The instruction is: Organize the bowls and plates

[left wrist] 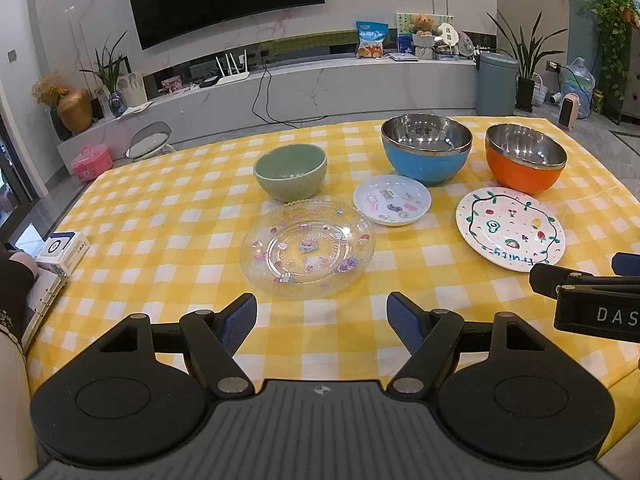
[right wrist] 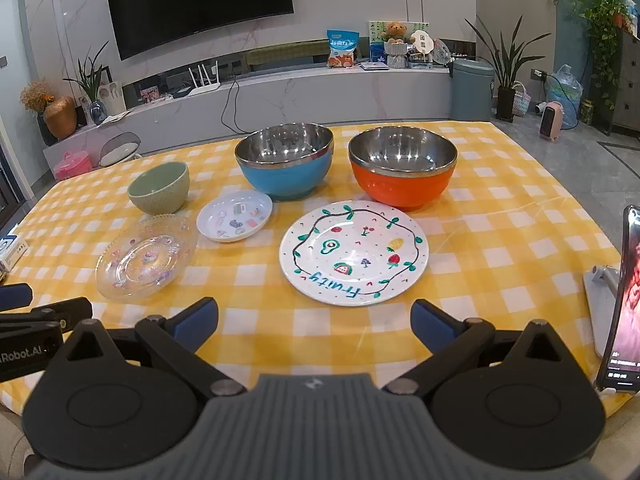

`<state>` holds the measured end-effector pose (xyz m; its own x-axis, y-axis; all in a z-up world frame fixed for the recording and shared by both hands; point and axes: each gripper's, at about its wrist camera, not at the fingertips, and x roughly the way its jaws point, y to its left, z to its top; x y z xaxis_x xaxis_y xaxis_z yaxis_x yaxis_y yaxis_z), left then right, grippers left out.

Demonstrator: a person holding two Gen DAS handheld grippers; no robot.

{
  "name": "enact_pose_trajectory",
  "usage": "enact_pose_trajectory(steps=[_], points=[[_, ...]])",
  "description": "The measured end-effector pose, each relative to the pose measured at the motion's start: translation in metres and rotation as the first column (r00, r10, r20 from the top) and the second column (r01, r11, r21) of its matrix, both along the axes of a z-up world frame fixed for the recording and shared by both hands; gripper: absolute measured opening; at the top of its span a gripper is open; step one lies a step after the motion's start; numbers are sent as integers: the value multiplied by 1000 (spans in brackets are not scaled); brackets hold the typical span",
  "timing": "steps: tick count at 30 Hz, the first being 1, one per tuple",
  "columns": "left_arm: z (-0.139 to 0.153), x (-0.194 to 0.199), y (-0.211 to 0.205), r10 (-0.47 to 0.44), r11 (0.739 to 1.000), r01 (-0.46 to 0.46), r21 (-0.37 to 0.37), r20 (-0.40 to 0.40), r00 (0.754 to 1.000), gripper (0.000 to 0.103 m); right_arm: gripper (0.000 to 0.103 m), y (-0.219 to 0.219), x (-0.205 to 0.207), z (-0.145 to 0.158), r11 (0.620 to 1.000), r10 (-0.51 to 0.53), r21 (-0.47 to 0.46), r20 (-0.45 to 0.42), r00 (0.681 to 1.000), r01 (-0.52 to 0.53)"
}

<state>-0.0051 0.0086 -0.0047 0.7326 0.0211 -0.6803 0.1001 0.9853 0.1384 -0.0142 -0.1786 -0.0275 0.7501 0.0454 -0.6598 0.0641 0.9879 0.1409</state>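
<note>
On the yellow checked tablecloth (left wrist: 160, 216) stand a green ceramic bowl (left wrist: 290, 170), a blue steel bowl (left wrist: 426, 150) and an orange steel bowl (left wrist: 524, 158). In front lie a clear glass plate (left wrist: 306, 248), a small white sticker plate (left wrist: 392, 199) and a large white "Fruity" plate (left wrist: 510, 228). My left gripper (left wrist: 322, 320) is open and empty, just short of the glass plate. My right gripper (right wrist: 316, 322) is open and empty, just short of the "Fruity" plate (right wrist: 354, 252). The right wrist view also shows the green bowl (right wrist: 160, 192), blue bowl (right wrist: 285, 166), orange bowl (right wrist: 402, 166), glass plate (right wrist: 146, 258) and sticker plate (right wrist: 235, 215).
A white box (left wrist: 62, 252) and a ring binder (left wrist: 40, 308) lie at the table's left edge. A phone on a stand (right wrist: 624, 300) is at the right edge. Beyond the table are a TV console (left wrist: 320, 84), a bin (left wrist: 496, 82) and plants.
</note>
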Motion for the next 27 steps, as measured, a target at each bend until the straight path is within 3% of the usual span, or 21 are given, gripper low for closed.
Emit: enact_pose_trajectory(steps=[14, 17, 22, 24, 27], points=[[0, -1, 4, 5, 1000, -5, -7, -4, 1000, 87, 100, -1, 1, -1, 1000, 2, -1, 0, 1000, -2], [3, 5, 15, 7, 998, -8, -62, -18, 1000, 85, 100, 3, 2, -2, 1000, 0, -3, 10, 1000, 0], [9, 26, 49, 52, 986, -55, -156, -26, 998, 78, 96, 16, 18, 0, 998, 40, 55, 23, 999, -41], [9, 36, 61, 62, 983, -66, -172, -26, 998, 67, 84, 24, 28, 1, 995, 61, 74, 23, 998, -62], [4, 52, 77, 78, 976, -82, -202, -30, 997, 54, 77, 39, 43, 0, 989, 107, 102, 33, 994, -110]])
